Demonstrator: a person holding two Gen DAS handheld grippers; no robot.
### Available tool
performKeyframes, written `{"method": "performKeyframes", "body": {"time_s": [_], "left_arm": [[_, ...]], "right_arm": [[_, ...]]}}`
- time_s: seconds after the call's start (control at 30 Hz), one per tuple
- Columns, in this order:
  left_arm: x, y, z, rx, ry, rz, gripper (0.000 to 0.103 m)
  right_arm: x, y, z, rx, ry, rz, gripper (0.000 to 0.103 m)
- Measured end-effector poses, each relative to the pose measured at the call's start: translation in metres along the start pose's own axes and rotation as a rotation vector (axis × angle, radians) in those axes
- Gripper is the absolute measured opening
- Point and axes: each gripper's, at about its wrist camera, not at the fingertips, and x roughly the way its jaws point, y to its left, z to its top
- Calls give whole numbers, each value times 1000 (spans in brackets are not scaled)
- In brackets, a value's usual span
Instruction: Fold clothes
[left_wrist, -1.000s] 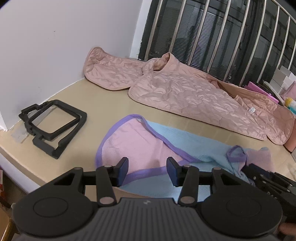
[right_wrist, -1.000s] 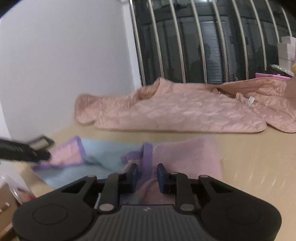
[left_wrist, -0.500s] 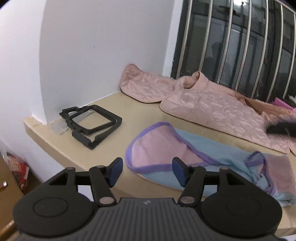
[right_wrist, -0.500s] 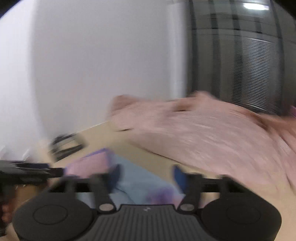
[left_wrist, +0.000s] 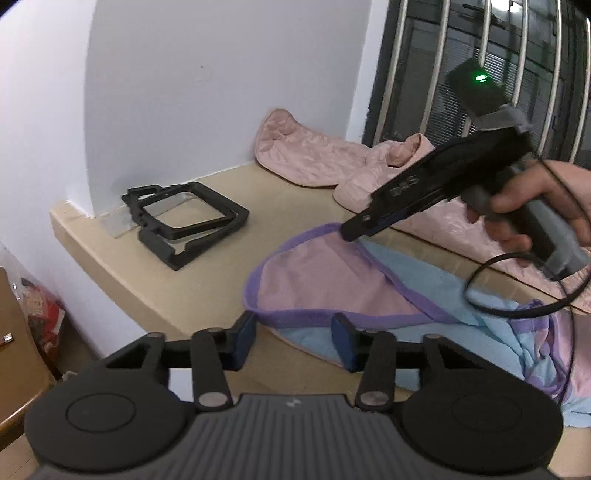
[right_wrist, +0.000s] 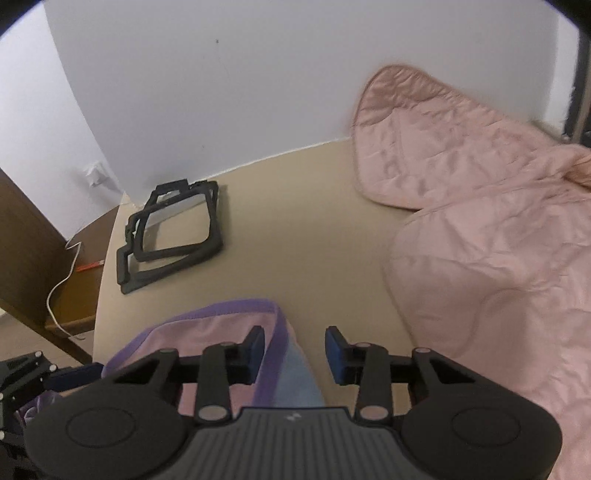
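Note:
A small pink and light-blue garment with purple trim (left_wrist: 332, 280) lies on the beige table, its rounded end toward the left edge. My left gripper (left_wrist: 293, 341) is open and empty, just short of the garment's near purple hem. My right gripper (right_wrist: 294, 350) is open and empty above the garment's far purple edge (right_wrist: 277, 332). The right gripper also shows in the left wrist view (left_wrist: 354, 230), held by a hand, its tip over the garment's far trim. A quilted pink jacket (right_wrist: 498, 240) lies spread at the back by the wall.
A black frame-like stand (left_wrist: 184, 221) lies on the table (right_wrist: 295, 240) near the left corner by the white wall; it also shows in the right wrist view (right_wrist: 170, 236). A barred window (left_wrist: 480, 74) is behind. The table's front-left edge drops off to the floor.
The right gripper let go of the garment's right end, opened, and swung left over the garment's far trim. The left gripper pulled back toward the table's front edge and stayed open.

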Motion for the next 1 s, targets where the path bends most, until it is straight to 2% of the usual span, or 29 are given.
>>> {"method": "performKeyframes", "body": {"time_s": [0.07, 0.13, 0.2, 0.27, 0.33, 0.43, 0.57, 0.63, 0.83, 0.93, 1.0], "left_arm": [[3, 0, 1, 4, 6, -10, 7], [6, 1, 2, 9, 11, -24, 4], [10, 3, 5, 11, 13, -34, 4], [16, 7, 13, 8, 11, -42, 3], [24, 10, 25, 3, 8, -55, 3], [41, 1, 58, 71, -8, -126, 3], [76, -34, 113, 170, 5, -253, 3], [99, -63, 136, 270, 25, -314, 3], [176, -163, 179, 436, 108, -439, 3], [195, -183, 181, 444, 124, -434, 4], [202, -190, 178, 448, 131, -428, 15]], "right_arm": [[6, 3, -1, -19, -15, -6, 25], [9, 11, -2, -59, -21, -33, 2], [10, 17, -3, -61, -14, -61, 2], [7, 18, -3, -26, -20, -126, 1], [-9, 10, -5, 26, -67, -219, 1], [-41, -12, -10, 130, -149, -318, 1], [-93, -56, -26, 301, -239, -432, 1], [-115, -79, -36, 377, -271, -487, 1], [-164, -155, -73, 629, -335, -631, 1], [-171, -186, -91, 717, -321, -709, 1], [-166, -201, -102, 745, -274, -734, 3]]}}
